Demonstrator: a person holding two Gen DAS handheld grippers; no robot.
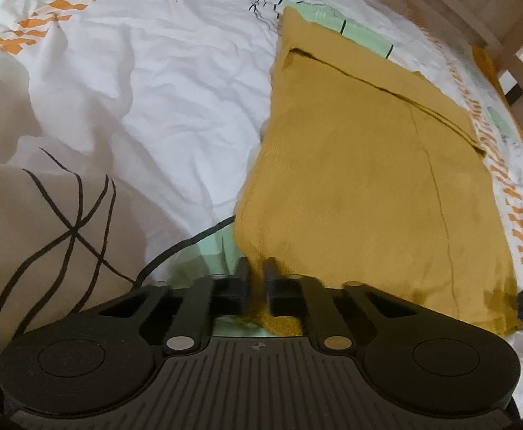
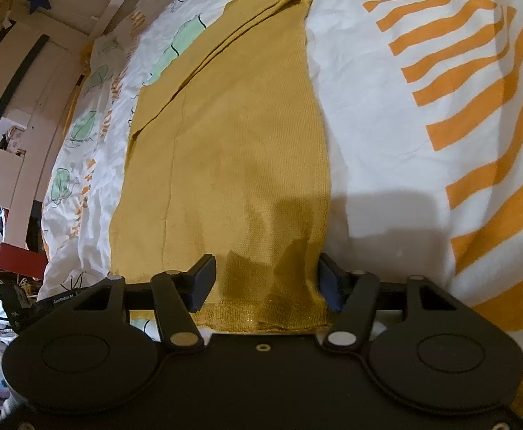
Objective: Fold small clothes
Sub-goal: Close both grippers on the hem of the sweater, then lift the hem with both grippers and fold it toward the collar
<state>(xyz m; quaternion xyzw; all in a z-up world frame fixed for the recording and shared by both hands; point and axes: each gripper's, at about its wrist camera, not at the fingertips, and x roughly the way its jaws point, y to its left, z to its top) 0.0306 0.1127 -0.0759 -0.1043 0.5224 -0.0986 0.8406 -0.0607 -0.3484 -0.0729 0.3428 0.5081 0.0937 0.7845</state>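
On the bedsheet (image 2: 386, 107), the mustard garment (image 2: 232, 136) runs lengthwise away — left fingers (image 1: 244, 272) pinching its near hem

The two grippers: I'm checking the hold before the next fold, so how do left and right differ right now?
The left gripper has its jaws nearly together, pinching the near left corner of the mustard garment; the right gripper has its jaws well apart, straddling the near right corner with cloth between them, not clearly pressing. Both sit at the garment's near edge on the patterned bedsheet.
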